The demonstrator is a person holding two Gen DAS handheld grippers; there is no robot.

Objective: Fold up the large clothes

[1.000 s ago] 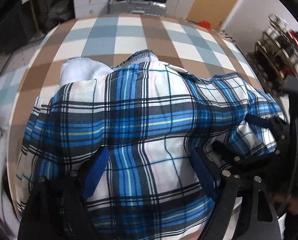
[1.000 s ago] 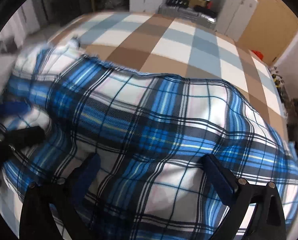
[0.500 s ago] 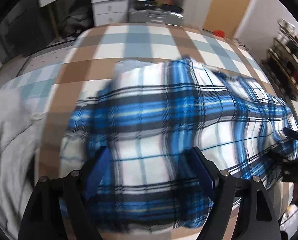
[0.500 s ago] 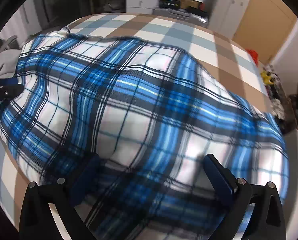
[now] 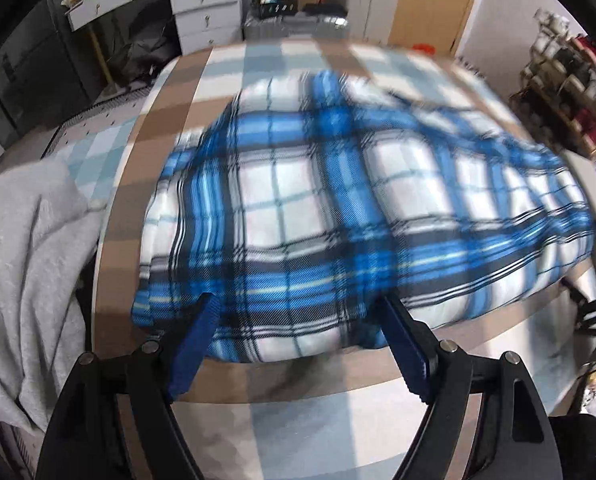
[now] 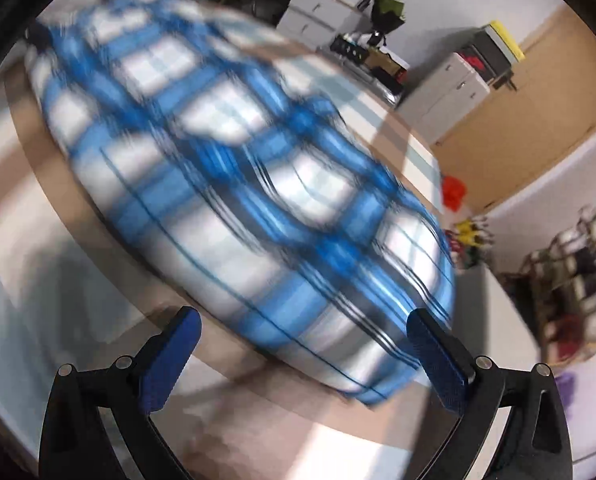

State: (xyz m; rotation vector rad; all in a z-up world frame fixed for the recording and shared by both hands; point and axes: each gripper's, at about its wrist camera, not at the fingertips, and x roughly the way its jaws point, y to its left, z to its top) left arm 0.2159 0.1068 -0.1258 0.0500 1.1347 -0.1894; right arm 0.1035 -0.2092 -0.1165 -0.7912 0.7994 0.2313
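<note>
My left claw (image 5: 298, 320) spread wide at the near edge of a folded blue plaid shirt (image 5: 338, 208), my right claw (image 6: 302, 332) wide and empty, checked desk (image 5: 298, 420) beneath

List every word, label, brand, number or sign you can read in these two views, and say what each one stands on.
None can be read.
Blue and white plaid shirt: only the woven pattern shows, no label.
Brown, white and pale blue checked tablecloth: no writing.
Wooden rack of jars: any labels are too small and blurred.
White drawer unit: no marking to make out.
</note>
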